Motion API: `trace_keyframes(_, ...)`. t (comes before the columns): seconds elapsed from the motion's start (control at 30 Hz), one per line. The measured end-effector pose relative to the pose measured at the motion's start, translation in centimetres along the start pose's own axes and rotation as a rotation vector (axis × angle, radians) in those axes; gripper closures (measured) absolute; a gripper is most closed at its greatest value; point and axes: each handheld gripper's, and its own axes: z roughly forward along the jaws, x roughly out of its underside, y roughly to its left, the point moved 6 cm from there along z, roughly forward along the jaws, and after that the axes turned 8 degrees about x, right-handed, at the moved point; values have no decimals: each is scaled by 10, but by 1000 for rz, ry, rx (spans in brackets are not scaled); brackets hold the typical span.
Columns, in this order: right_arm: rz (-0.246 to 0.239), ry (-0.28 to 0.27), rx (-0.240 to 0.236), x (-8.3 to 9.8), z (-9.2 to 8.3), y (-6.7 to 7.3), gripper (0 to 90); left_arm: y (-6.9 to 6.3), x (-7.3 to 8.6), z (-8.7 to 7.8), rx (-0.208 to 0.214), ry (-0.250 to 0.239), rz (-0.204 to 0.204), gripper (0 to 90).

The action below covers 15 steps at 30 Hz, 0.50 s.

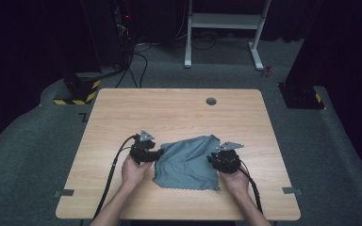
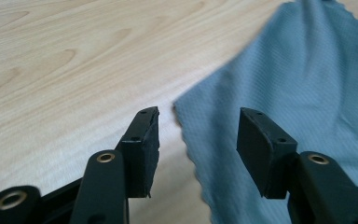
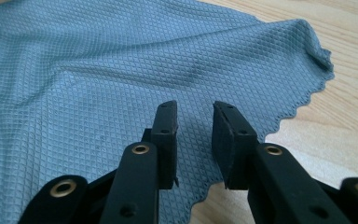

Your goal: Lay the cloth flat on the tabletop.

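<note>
High view is showing my two hands coming in from the bottom of the frame, one at each side of a grey cloth [image 1: 187, 162] that is lying on the desk [image 1: 179, 113], just below the middle of the picture. The cloth is resting mostly flat but rumpled, with a raised fold running toward its upper right corner, and none of it is being lifted. I am holding my left hand-held gripper [image 1: 156, 154] at the cloth's left edge; in the left gripper view its jaws are standing fairly wide, the scalloped edge and a corner of the cloth [image 2: 279, 93] are lying between and beyond them, and the pads are pressing on nothing. I am holding my right hand-held gripper [image 1: 217, 159] at the cloth's right edge; in the right gripper view its jaws are gaping only narrowly, hanging over the waffle-weave cloth [image 3: 98, 70] near the wavy hem at the lower right of that frame, and again nothing is being pinched. So I am judging the work as barely begun, or between grips: both tools are lined up on opposite edges, yet no hold is being made on either side. What is remaining, as I am reading it, is to close each pair of jaws on an edge and then do the actual smoothing or folding; I am seeing no clean fold in the cloth yet.
</note>
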Motion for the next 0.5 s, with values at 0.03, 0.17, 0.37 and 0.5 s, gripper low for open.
trace_keyframes(0.03,-4,-7,6,1,0,0,706,3,-3,3,-6,-6,-1,494)
trace_keyframes(0.17,-63,-46,63,5,-1,5,695,11,-7,15,-31,46,8,516)
trace_keyframes(0.37,-50,-42,55,5,-1,5,685,14,-12,31,-21,80,13,541)
trace_keyframes(0.5,-47,-43,55,5,-1,5,685,10,-12,36,-20,108,52,617)
